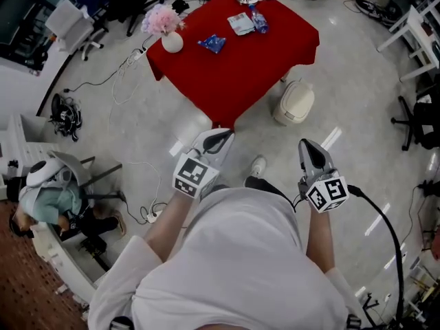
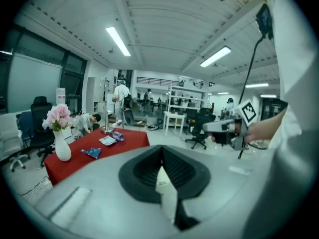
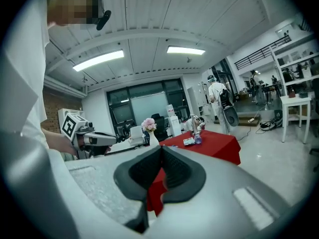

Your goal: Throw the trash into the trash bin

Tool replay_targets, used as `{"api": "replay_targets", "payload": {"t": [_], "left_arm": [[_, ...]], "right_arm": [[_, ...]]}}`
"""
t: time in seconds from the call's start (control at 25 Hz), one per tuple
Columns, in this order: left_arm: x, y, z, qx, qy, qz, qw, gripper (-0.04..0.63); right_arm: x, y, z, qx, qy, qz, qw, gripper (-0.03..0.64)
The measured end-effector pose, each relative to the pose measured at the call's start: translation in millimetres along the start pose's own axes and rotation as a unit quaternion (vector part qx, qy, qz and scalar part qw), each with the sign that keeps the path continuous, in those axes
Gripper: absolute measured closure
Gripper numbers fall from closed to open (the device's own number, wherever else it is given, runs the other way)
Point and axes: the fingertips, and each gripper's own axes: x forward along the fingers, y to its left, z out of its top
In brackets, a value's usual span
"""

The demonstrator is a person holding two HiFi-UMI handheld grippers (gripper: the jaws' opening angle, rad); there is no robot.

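At the bottom of the head view the person's white shirt (image 1: 234, 267) fills the frame, with both forearms reaching upward in the picture. The left gripper (image 1: 221, 138) sits just left of centre. Its jaws are closed tip to tip, and the left gripper view shows nothing between them. The right gripper (image 1: 307, 147) sits right of centre, level with the left and well apart from it. In the right gripper view its black jaws also meet at the tips and hold nothing. A black cable (image 1: 385, 225) curves from it down the right side of the frame. Between the two grippers a shoe (image 1: 258, 165) shows on the pale floor.

Above the grippers, right of centre, a beige trash bin (image 1: 294, 102) with its lid down stands on the floor, just beside the lower right edge of the red table (image 1: 240, 74). The table takes up the upper centre of the frame.

The trash lies on the table's far half. A blue wrapper (image 1: 212, 43) is near the middle, and a white packet (image 1: 240, 23) lies above and to the right of it. A small bottle (image 1: 259, 20) touches the packet's right side. A white vase (image 1: 172, 42) of pink flowers (image 1: 162, 19) stands at the table's left corner.

At lower left a person (image 1: 48, 198) crouches beside a chair, and an office chair (image 1: 75, 23) stands at upper left.
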Motion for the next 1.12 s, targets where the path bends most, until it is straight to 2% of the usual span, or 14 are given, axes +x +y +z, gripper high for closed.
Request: {"api": "replay_targets", "payload": {"t": [0.16, 0.36, 0.68, 0.92, 1.12], "left_arm": [[25, 9, 6, -0.005, 0.007, 0.027, 0.9996, 0.591], [52, 19, 15, -0.018, 0.017, 0.052, 0.9983, 0.591], [80, 53, 19, -0.012, 0.032, 0.069, 0.997, 0.591], [104, 94, 20, -0.014, 0.036, 0.062, 0.9973, 0.591], [129, 129, 9, 0.008, 0.055, 0.03, 0.998, 0.591]], "right_arm": [[10, -34, 2, -0.017, 0.017, 0.016, 1.0, 0.617], [18, -76, 3, -0.008, 0.029, 0.021, 0.999, 0.617], [39, -101, 4, 0.011, 0.031, 0.018, 0.999, 0.617], [62, -124, 2, 0.019, 0.038, -0.018, 0.999, 0.617], [85, -141, 6, 0.024, 0.04, -0.067, 0.997, 0.617]]}}
